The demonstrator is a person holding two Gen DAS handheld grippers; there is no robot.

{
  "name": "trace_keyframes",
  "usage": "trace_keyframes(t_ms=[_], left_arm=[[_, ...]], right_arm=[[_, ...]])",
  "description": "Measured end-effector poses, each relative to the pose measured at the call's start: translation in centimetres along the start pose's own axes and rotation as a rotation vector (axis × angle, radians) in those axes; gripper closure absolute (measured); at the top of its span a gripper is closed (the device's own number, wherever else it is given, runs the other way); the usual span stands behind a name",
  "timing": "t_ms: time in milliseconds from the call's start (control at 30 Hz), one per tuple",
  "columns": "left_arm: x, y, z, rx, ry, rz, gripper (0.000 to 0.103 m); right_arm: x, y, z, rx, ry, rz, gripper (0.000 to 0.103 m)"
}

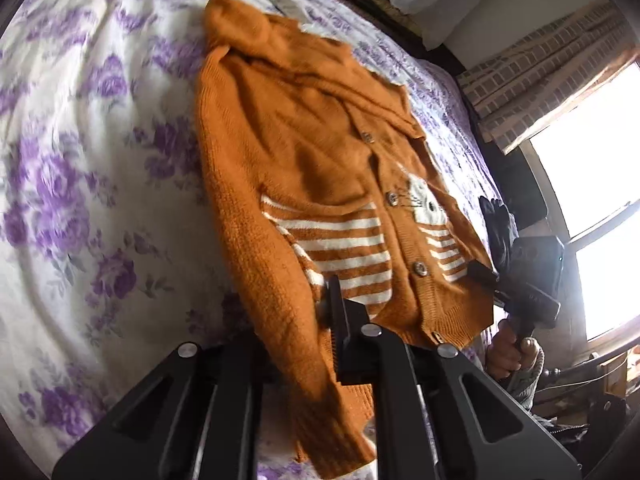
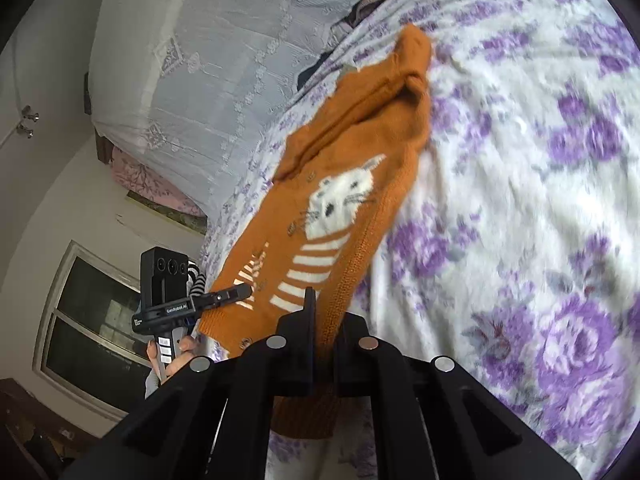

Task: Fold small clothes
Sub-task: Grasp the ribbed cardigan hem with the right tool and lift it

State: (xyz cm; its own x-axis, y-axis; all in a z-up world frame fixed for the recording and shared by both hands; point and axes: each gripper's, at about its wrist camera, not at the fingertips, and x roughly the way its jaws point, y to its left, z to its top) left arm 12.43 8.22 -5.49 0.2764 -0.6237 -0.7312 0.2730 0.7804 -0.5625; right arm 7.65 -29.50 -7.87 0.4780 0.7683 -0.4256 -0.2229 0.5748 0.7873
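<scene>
A small orange knitted cardigan with a hood, buttons down the front, white stripes and a white cat face hangs stretched above a bed covered in a white sheet with purple flowers. The left tool is closed on the hem at one side. The right tool pinches the opposite lower edge, its jaws seemingly shut on the knit, though fabric hides the tips.
</scene>
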Motion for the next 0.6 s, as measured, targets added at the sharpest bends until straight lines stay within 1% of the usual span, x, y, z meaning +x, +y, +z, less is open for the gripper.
trace_keyframes(t_ms=[133,267,433,600], left_arm=[[-0.4,-0.5,0.8,0.014,-0.008,-0.007,0.094],[-0.6,-1.3,1.4,0.054,-0.024,0.009,0.095],[-2.0,-2.1,2.5,0.089,-0.082,-0.033,0.096],[-2.6,-3.0,4.4,0.103,-0.108,-0.045,0.096]], right_arm=[[-0.2,1.0,1.3,-0.032,-0.014,0.007,0.096],[-0.3,1.6,2.4,-0.054,-0.034,0.008,0.096],[-0.1,1.9,3.7,-0.063,-0.049,0.007,0.096],[0.1,2.2,5.4,-0.076,-0.059,-0.001,0.096]])
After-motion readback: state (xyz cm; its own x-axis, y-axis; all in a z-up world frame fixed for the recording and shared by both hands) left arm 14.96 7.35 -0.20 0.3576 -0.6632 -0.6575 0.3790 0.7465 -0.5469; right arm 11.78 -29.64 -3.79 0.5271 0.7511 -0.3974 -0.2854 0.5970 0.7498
